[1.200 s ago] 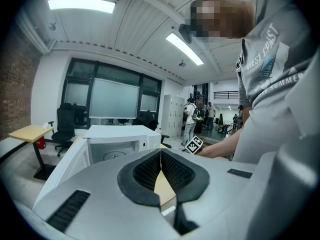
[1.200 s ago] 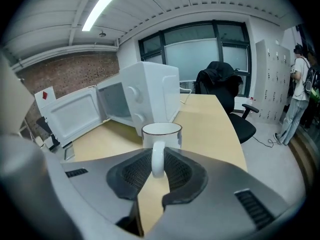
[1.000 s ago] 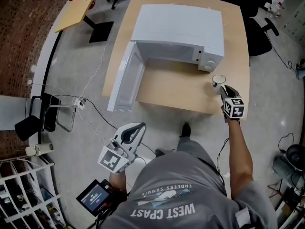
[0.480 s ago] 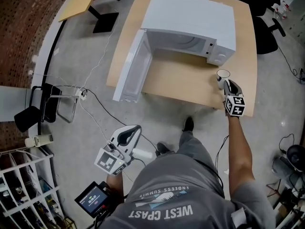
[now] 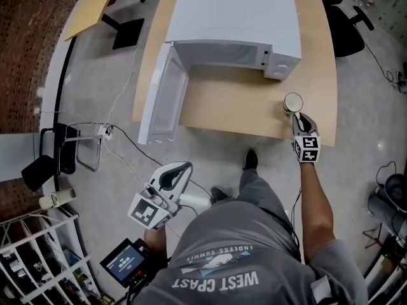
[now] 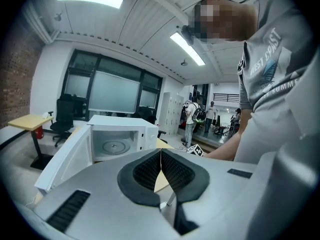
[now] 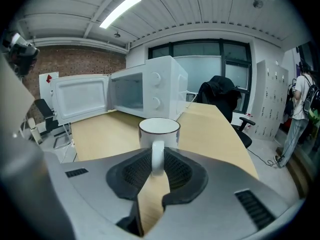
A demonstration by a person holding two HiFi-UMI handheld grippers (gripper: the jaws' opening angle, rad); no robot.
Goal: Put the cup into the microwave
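A white cup (image 5: 293, 103) with a dark rim is at the near right corner of the wooden table (image 5: 235, 107); I cannot tell whether it rests on the top. My right gripper (image 5: 297, 117) is shut on the cup's handle (image 7: 157, 156), and the cup (image 7: 159, 132) stands upright just past the pads. The white microwave (image 5: 235, 24) sits at the back of the table with its door (image 5: 159, 88) swung wide open to the left and its cavity (image 7: 127, 96) empty. My left gripper (image 5: 180, 170) hangs low off the table's front, shut with nothing in it (image 6: 161, 160).
Cables and a power strip (image 5: 105, 134) lie on the floor left of the table. Office chairs (image 5: 346, 37) stand at the table's right and far side. A wire rack (image 5: 38, 259) and a small screen (image 5: 127, 262) are at lower left. People stand far off in the left gripper view.
The right gripper and the cup have come nearer the table's front edge, farther from the microwave's knobs. The head view has shifted. The left gripper stays about where it was.
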